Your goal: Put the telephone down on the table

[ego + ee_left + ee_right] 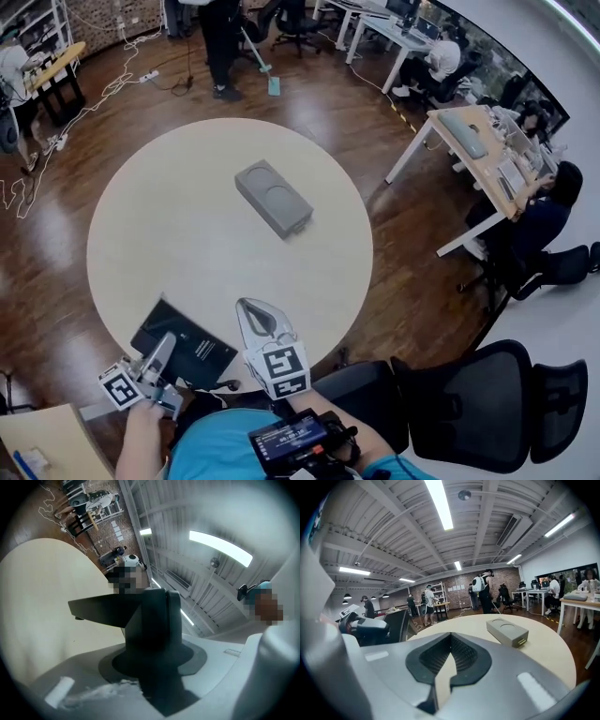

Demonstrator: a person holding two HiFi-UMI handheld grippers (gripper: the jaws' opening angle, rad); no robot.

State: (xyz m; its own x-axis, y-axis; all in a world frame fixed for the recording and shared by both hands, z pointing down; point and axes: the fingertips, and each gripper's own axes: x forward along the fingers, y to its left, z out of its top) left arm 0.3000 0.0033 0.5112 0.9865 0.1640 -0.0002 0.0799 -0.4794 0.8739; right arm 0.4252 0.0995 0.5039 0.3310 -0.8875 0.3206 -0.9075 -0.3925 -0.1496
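The telephone (183,345) is a flat black slab over the near-left rim of the round beige table (169,216). My left gripper (171,339) is shut on its near edge and holds it tilted, off the tabletop. In the left gripper view the black telephone (154,620) fills the gap between the jaws, with the table (42,597) beyond. My right gripper (246,305) hovers just right of it, shut with nothing held. In the right gripper view its pads (466,656) meet at the tip, and the telephone (396,623) shows at the left.
A grey rectangular box (272,199) (507,631) lies near the table's middle. A black office chair (487,394) stands at the near right. Desks with seated people (487,150) line the right side. Cables (84,112) trail over the wooden floor at the left.
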